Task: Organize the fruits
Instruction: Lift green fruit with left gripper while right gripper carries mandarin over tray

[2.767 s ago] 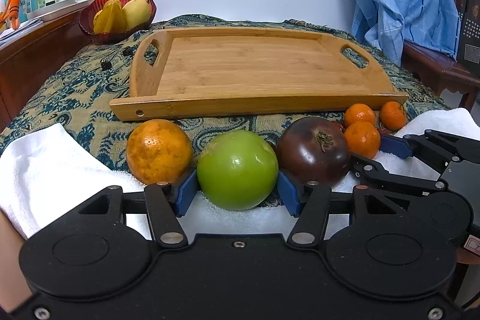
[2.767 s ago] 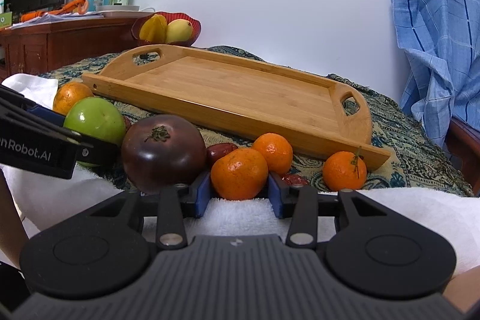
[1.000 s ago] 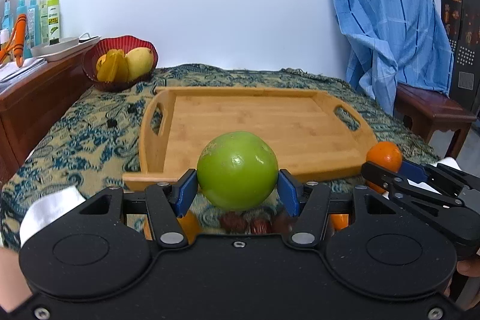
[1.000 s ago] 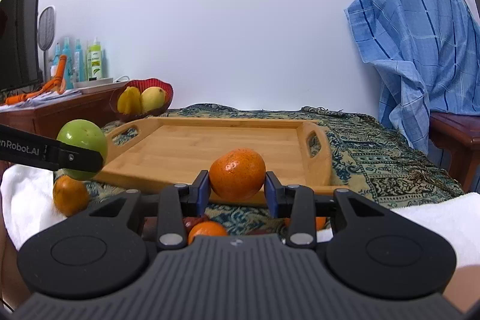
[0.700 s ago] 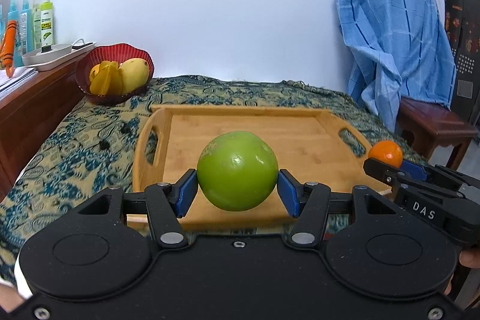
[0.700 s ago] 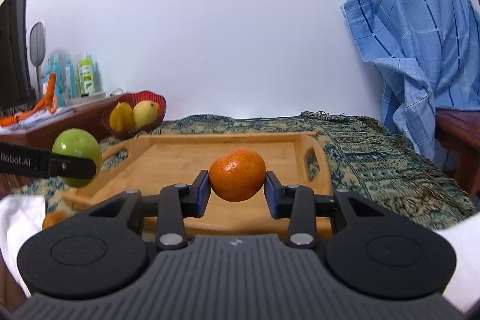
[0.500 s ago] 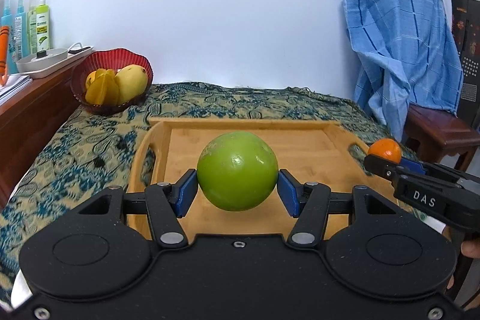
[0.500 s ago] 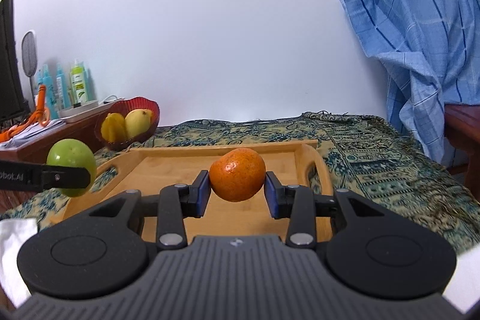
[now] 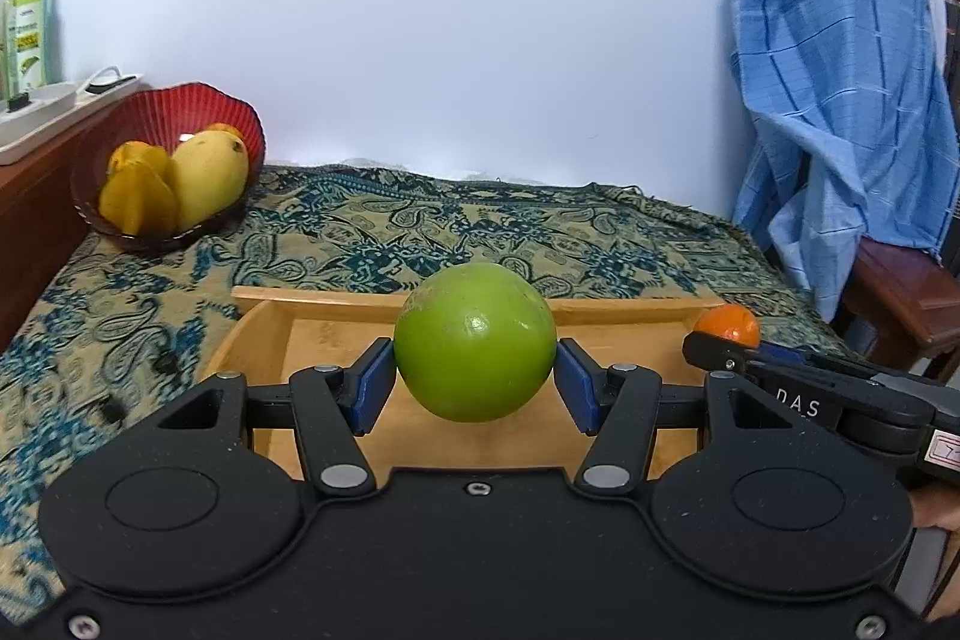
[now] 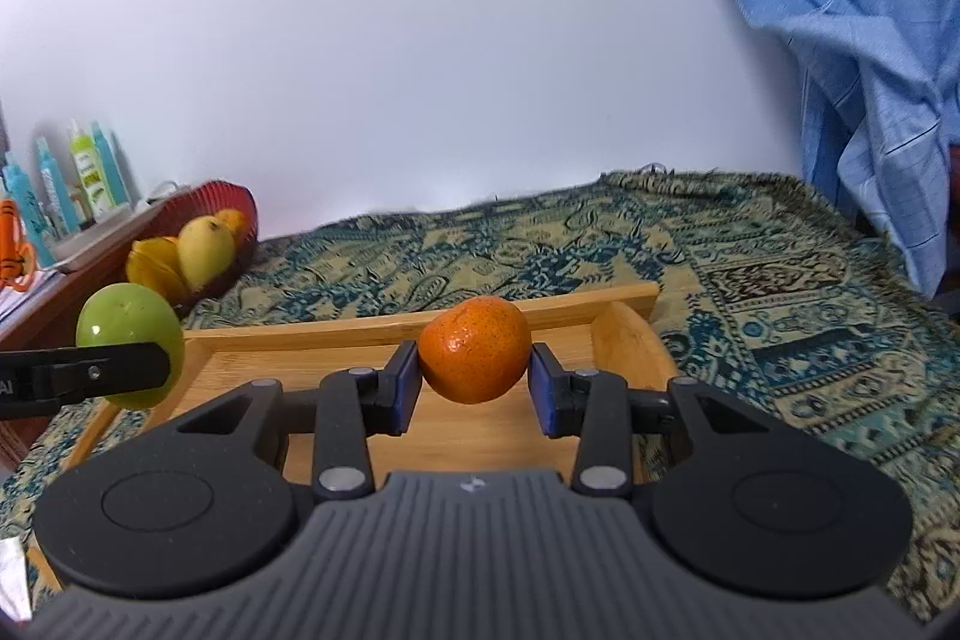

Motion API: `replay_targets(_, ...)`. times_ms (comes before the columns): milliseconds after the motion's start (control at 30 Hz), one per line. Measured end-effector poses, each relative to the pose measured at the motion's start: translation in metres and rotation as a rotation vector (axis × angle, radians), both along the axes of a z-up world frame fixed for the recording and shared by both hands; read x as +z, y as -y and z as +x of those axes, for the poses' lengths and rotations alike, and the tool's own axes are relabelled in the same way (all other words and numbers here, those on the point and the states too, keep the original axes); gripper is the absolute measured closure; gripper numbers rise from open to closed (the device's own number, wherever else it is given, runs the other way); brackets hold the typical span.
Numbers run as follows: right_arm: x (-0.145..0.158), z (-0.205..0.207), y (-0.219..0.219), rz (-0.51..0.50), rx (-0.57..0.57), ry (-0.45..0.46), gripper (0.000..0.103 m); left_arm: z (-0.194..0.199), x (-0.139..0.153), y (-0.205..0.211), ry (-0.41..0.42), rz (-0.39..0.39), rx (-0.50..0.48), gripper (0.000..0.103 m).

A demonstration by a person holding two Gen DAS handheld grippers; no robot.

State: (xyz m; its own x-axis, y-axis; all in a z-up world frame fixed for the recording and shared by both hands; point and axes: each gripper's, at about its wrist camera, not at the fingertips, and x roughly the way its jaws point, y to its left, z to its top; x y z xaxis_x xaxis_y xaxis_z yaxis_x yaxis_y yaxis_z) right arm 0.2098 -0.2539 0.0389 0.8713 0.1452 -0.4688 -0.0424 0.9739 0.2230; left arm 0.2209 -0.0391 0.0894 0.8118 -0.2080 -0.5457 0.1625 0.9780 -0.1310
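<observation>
My left gripper [image 9: 474, 382] is shut on a green apple [image 9: 474, 340] and holds it in the air over the wooden tray [image 9: 312, 334]. My right gripper [image 10: 474, 388] is shut on a small orange mandarin [image 10: 474, 349] and holds it over the same tray [image 10: 300, 346], toward its right end. The apple also shows at the left of the right wrist view [image 10: 129, 325]. The mandarin shows at the right of the left wrist view [image 9: 726, 325]. The other loose fruits are hidden below the grippers.
The tray lies on a blue and beige patterned cloth [image 9: 420, 226]. A red bowl [image 9: 174, 142] with yellow fruit stands at the far left by a wooden sideboard with bottles [image 10: 90, 172]. A blue checked cloth [image 9: 840, 100] hangs over a chair on the right.
Both grippers have lifted their fruit off the white towel and moved forward over the tray. The tray's near edge and the loose fruits have dropped out of sight.
</observation>
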Motion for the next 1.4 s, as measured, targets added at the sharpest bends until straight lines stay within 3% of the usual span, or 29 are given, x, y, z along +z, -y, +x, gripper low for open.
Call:
replay_targets(467, -0.018, 0.055, 0.005, 0.039, -0.017, -0.108, 0.061, 0.057, -0.042, 0.008, -0.095, -0.008, 0.039, 0.048)
replay_targets(1400, -0.027, 0.069, 0.001, -0.002, 0.001, -0.138, 0.06, 0.076, -0.051, 0.012, -0.096, 0.0, 0.044, 0.047)
